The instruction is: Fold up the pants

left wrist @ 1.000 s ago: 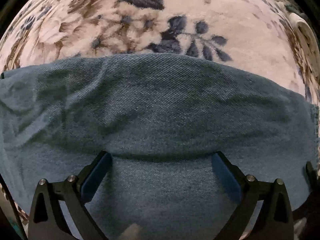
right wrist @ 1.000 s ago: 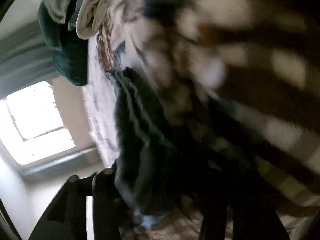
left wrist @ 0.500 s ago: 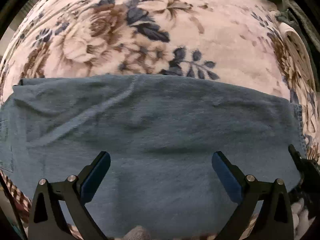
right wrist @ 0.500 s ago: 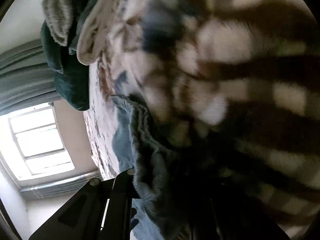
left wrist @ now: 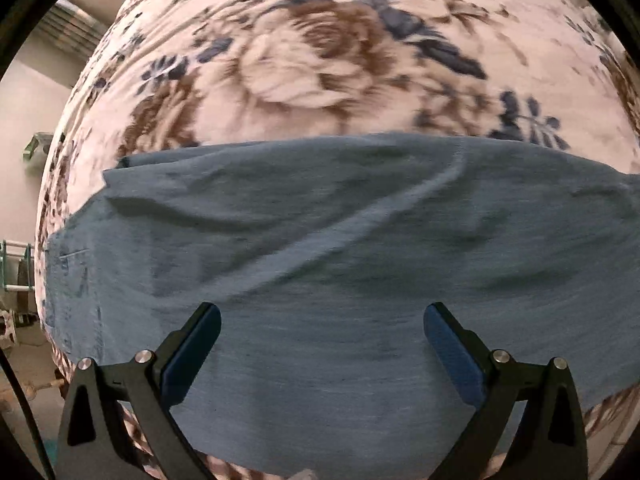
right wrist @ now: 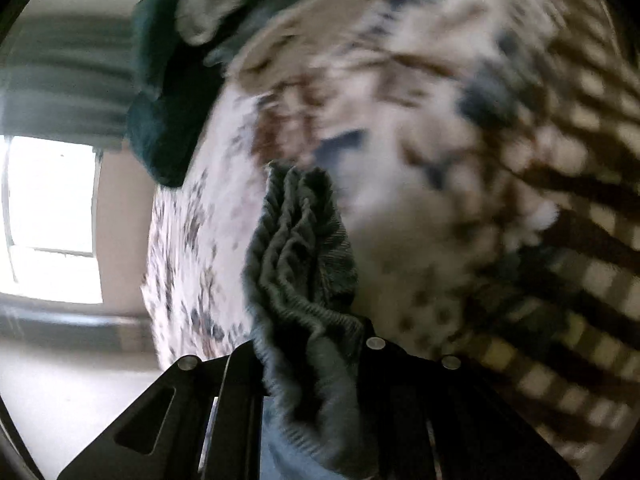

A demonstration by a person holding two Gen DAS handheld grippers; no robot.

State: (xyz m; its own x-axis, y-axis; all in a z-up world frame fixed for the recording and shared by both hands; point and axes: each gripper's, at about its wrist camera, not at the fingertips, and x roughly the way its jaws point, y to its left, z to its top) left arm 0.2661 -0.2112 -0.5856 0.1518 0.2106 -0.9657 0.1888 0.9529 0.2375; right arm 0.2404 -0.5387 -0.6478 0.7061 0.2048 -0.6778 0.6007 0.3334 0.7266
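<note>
Blue denim pants (left wrist: 340, 248) lie across a floral bedspread (left wrist: 328, 60), filling the lower half of the left wrist view, with a seam running diagonally. My left gripper (left wrist: 322, 332) is open and empty, hovering just above the denim. In the right wrist view my right gripper (right wrist: 308, 344) is shut on a bunched edge of the pants (right wrist: 300, 248), whose folds stick out past the jaws. That view is blurred.
A dark green blanket and a pale towel (right wrist: 168, 92) are piled at the far end of the bed. A checked brown cover (right wrist: 580, 240) lies to the right. A bright window (right wrist: 48, 216) is at the left. The bed's edge (left wrist: 56, 208) drops off at the left.
The left gripper has lifted and drawn back, showing more bedspread and the pants' left end. The right gripper has swung round with the bunched denim still clamped.
</note>
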